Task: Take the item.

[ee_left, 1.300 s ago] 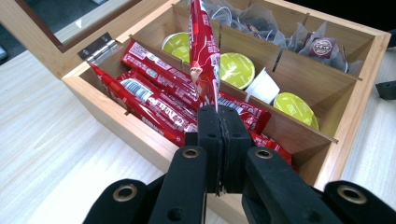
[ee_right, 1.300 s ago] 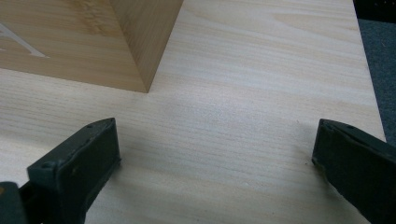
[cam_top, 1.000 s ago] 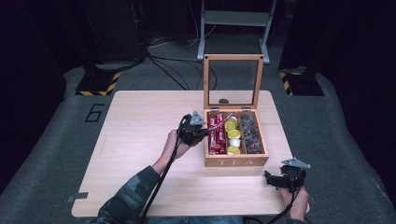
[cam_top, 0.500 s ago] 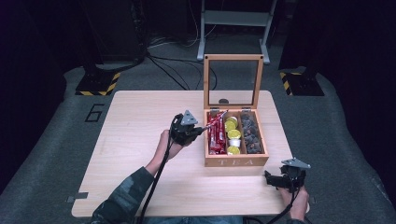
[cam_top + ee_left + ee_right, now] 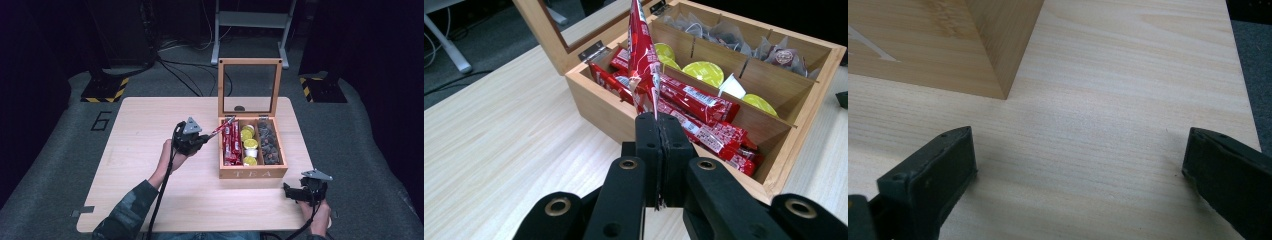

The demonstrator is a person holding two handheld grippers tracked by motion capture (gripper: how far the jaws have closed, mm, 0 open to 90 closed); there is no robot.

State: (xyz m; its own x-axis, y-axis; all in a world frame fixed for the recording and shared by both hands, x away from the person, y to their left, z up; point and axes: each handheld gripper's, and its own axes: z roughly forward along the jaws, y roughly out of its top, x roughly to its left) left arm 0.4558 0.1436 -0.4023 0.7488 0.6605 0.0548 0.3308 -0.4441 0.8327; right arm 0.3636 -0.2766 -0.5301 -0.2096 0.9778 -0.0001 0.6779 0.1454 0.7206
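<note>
Left claw (image 5: 659, 125) lifted red sachet (image 5: 642, 60) clear (clamped tight).

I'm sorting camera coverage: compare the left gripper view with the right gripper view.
Left gripper view: the left tongs shut on a red sachet, over the open tea box's red sticks, yellow-green pods and dark tea bags.
Right gripper view: the right tongs open, nothing between them, above bare table.
Both: the wooden box and tabletop.
</note>
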